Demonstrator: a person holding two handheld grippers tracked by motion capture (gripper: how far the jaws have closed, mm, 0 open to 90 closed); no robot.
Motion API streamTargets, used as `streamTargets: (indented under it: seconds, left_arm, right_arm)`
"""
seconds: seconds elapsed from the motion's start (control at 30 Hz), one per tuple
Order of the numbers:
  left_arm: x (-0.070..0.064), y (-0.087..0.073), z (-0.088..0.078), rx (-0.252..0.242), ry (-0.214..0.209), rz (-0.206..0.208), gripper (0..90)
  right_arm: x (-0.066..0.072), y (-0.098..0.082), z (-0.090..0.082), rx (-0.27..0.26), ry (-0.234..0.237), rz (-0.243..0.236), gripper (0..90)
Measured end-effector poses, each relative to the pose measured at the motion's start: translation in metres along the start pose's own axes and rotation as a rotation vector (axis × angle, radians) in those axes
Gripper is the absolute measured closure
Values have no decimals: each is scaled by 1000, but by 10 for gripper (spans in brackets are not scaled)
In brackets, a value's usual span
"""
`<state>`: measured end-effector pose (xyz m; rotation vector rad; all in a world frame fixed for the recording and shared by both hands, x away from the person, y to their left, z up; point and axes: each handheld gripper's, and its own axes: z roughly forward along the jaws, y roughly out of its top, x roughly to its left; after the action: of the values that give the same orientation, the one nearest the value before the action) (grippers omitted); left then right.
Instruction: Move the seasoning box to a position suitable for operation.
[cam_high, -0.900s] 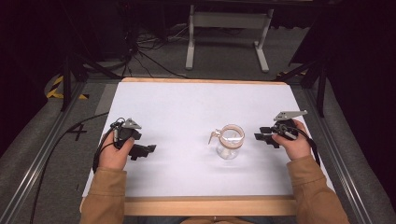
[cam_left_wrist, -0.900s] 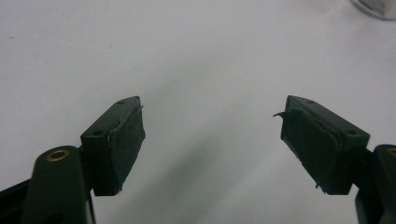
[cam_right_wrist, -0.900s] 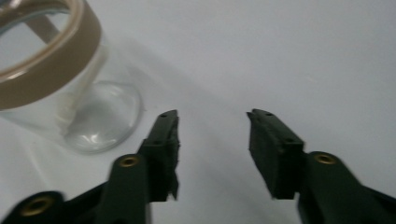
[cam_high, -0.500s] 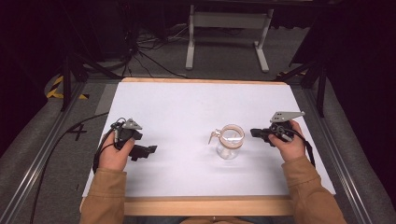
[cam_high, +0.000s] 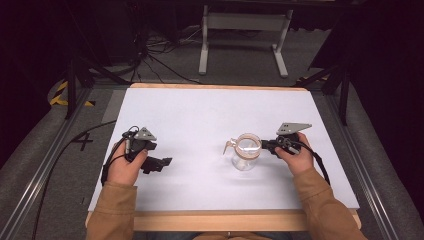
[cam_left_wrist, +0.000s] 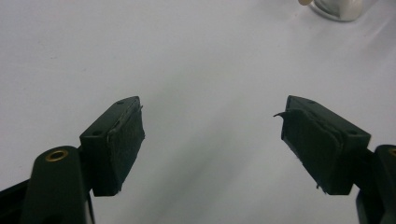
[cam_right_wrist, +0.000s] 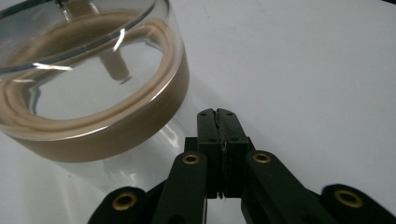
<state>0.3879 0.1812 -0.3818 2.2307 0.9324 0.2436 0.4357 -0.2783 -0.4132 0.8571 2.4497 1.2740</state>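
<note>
Glass jar (cam_high: 246, 155), one only, clear and round with a tan band at its rim and a small tan spout, stands right of centre on the white surface (cam_high: 200, 115). Left gripper (cam_high: 159, 164): jaws wide apart, empty. Right gripper (cam_high: 265, 145): jaws closed together, just beside the jar.

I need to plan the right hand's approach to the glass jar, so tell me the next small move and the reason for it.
Probably open the right gripper before going further: its jaws are pressed together with nothing between them, right beside the glass jar and its tan collar, so it cannot take the rim as it stands. The left gripper is open over bare table, away from the jar.
</note>
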Motion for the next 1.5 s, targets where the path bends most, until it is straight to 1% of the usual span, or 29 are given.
streamTargets:
  seconds: [0.03, 0.07, 0.2, 0.27, 0.3, 0.4, 0.43, 0.53, 0.63, 0.67, 0.8, 0.87, 0.93, 0.97, 1.0, 1.17, 1.33, 1.5]
  left_arm:
    - [0, 0, 0, 3, -2, 9, 215]
    - [-1, 0, 0, 0, -5, 4, 214]
    - [-1, 0, 0, 0, -5, -1, 215]
    - [0, 0, 0, 3, -4, 8, 215]
    - [-1, 0, 0, 3, -9, -4, 215]
    - [-1, 1, 0, 12, -13, 0, 215]
    - [-2, 1, 1, 6, -12, -3, 215]
    - [-1, 2, 3, 7, -11, 2, 215]
    - [-1, 3, 4, 21, -21, 3, 214]
    - [-1, 3, 5, 11, -21, 5, 215]
    - [-2, 7, 8, 18, -28, 8, 215]
    - [-1, 9, 9, 20, -28, 24, 215]
    - [-2, 11, 10, 17, -32, 24, 214]
    - [-2, 12, 12, 17, -38, 20, 214]
    - [-2, 13, 12, 15, -42, 30, 214]
    - [-3, 19, 20, 23, -54, 44, 214]
    - [-5, 26, 25, 19, -66, 58, 214]
    - [-7, 32, 31, 19, -77, 72, 215]
  right_arm:
    - [0, -1, 3, -5, 13, -1, 900]
    - [0, -2, 5, -4, 26, 3, 900]
    - [0, -2, 5, -4, 25, -2, 900]
    - [0, -2, 5, -6, 25, -2, 900]
    - [0, -2, 5, -6, 23, -2, 900]
    - [1, -2, 5, -1, 19, -9, 900]
    - [2, -1, 4, 1, 20, -9, 900]
    - [3, -1, 1, 10, 34, 5, 900]
    - [4, -1, -1, 9, 45, 10, 900]
    - [5, -1, -2, 10, 49, 15, 900]
    - [8, -2, -5, 18, 68, 25, 900]
    - [10, -2, -7, 24, 73, 26, 900]
    - [12, -2, -9, 26, 78, 26, 900]
    - [15, -3, -11, 26, 89, 27, 900]
    - [16, -2, -11, 25, 89, 23, 900]
    - [22, -2, -16, 30, 96, 9, 900]
    - [29, -5, -18, 52, 102, 6, 900]
    - [32, -9, -21, 65, 90, 6, 899]
